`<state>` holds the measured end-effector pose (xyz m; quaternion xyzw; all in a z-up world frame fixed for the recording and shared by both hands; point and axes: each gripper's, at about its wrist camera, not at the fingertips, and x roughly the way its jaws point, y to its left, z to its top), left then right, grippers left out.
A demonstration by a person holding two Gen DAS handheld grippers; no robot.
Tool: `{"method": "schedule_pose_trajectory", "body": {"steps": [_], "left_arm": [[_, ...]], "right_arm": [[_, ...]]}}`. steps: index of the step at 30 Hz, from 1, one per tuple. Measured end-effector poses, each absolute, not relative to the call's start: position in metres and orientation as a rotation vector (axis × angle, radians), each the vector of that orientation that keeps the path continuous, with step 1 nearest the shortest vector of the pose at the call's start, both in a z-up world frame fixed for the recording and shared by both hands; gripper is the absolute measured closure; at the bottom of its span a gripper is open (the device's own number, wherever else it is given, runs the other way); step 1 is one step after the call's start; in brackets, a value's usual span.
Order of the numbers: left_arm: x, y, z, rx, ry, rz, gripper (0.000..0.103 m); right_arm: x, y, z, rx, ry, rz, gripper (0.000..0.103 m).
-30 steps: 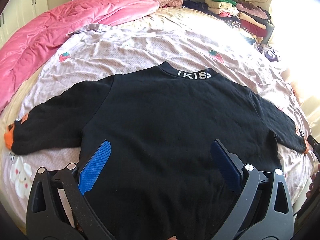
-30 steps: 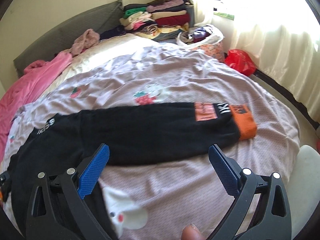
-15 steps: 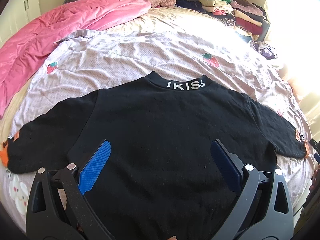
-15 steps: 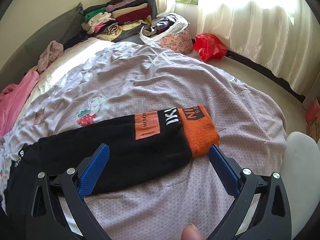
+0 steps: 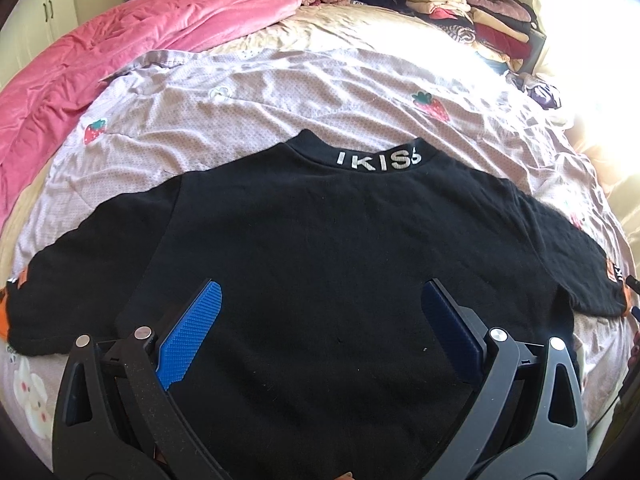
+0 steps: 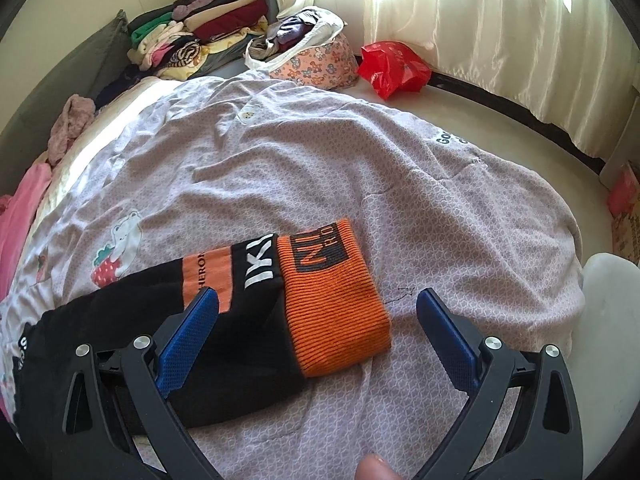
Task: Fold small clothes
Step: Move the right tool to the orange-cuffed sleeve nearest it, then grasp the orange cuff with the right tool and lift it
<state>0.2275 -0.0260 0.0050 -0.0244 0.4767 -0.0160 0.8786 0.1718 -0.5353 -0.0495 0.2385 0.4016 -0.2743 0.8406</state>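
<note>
A black sweatshirt (image 5: 340,248) lies flat on a lilac bedsheet (image 5: 260,96), sleeves spread, bare sheet beyond its collar. Left of it lies a pink blanket (image 5: 100,60). The left gripper (image 5: 320,312) hovers over the sweatshirt's body, jaws apart. The right gripper (image 6: 318,320) hangs spread over the orange cuff (image 6: 332,300), with open sheet to the cuff's right.

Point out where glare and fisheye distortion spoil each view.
Left wrist view: sunlight washes out the bed's right edge, and the black sweater bows outward. Right wrist view: the curtain is overexposed; the orange cuff stays sharp.
</note>
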Motion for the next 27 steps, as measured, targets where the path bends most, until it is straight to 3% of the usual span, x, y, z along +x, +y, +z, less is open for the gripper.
{"method": "schedule_pose_trajectory", "body": {"steps": [1,3,7,9,10,14,27], "left_arm": [[0.228,-0.027,0.003,-0.050,0.996,-0.034,0.009],[0.228,-0.027,-0.001,-0.050,0.999,-0.037,0.009],[0.228,-0.028,-0.009,-0.047,1.010,-0.032,0.009],[0.229,-0.026,-0.013,-0.055,1.015,-0.028,0.009],[0.229,-0.025,-0.014,-0.058,1.016,-0.027,0.009],[0.229,-0.021,-0.014,-0.080,1.010,-0.029,0.009],[0.230,0.000,0.004,-0.085,0.957,-0.023,0.009]], "right_arm": [[0.174,-0.538,-0.052,0.515,0.854,-0.571,0.006],[0.177,-0.542,-0.058,0.520,0.867,-0.584,0.028],[0.182,-0.541,-0.065,0.527,0.882,-0.563,0.046],[0.182,-0.537,-0.062,0.517,0.868,-0.536,0.075],[0.181,-0.534,-0.059,0.515,0.859,-0.513,0.082],[0.176,-0.513,-0.029,0.488,0.796,-0.438,0.087],[0.192,-0.371,0.081,0.464,0.610,-0.050,0.088]]}}
